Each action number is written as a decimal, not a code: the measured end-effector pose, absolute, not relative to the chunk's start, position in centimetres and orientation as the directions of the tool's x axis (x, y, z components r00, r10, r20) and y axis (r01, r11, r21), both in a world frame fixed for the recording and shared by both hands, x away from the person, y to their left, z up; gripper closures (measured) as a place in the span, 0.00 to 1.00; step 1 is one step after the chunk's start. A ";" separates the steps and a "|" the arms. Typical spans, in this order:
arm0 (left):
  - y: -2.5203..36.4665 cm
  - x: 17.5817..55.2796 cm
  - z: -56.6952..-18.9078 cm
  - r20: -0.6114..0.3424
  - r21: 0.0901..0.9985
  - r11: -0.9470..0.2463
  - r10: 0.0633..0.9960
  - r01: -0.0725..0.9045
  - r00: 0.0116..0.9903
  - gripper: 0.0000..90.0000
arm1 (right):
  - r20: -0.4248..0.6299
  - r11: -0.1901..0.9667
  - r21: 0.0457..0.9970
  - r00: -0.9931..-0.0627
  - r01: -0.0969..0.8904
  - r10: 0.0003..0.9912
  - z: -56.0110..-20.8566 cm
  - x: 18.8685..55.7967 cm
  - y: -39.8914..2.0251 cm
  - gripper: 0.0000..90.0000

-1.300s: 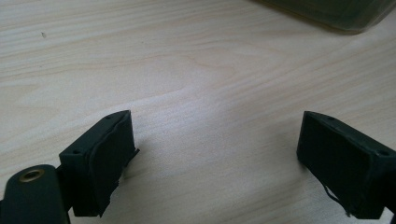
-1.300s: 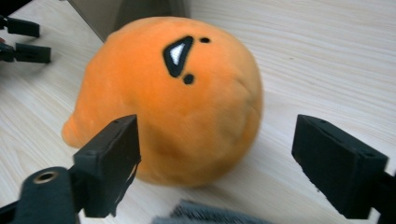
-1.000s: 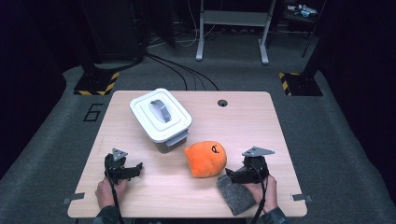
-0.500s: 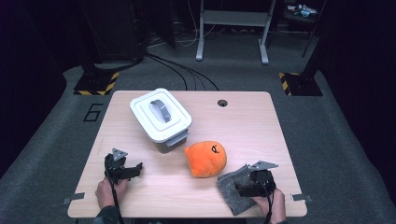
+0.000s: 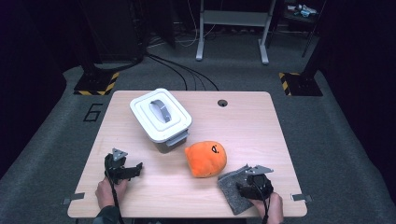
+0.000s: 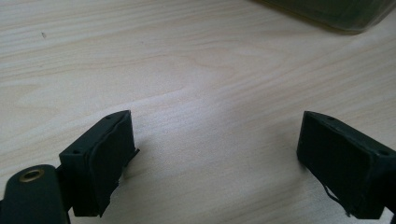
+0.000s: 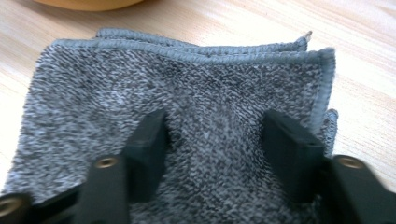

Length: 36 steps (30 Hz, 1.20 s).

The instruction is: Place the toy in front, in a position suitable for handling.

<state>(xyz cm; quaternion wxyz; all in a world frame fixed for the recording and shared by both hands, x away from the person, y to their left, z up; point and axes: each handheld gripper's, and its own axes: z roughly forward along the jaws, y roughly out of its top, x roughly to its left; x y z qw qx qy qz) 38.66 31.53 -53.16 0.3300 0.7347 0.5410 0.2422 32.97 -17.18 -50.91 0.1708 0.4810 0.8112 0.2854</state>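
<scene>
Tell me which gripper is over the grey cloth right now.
The right gripper: its open jaws press down on the folded grey cloth beside the orange plush. The left gripper sits open over bare table.

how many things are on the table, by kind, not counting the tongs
lidded white bin: 1
orange plush toy: 1
folded grey cloth: 1
total: 3

table (image 5: 261, 126): pale wood grain, smooth, matt
cloth (image 7: 201, 107): grey flecked knit, rough, stitched hem
box (image 5: 160, 119): white, probably plastic, smooth
toy (image 5: 206, 158): orange plush, soft
</scene>
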 end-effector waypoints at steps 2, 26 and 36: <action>31.5 38.7 -53.2 -0.001 0.747 -0.197 0.955 0.635 0.297 0.12 | 0.001 0.356 0.643 -0.466 0.678 0.885 -51.0 32.7 -17.2 0.58; 31.5 38.7 -53.2 -0.002 0.746 -0.197 0.955 0.636 0.297 0.12 | 0.010 0.265 0.748 -0.410 0.608 0.912 -47.5 33.0 -20.5 0.84; 31.5 38.7 -53.2 -0.001 0.746 -0.197 0.955 0.636 0.297 0.12 | 0.018 0.196 0.761 -0.322 0.618 0.946 -45.9 34.5 -23.1 0.83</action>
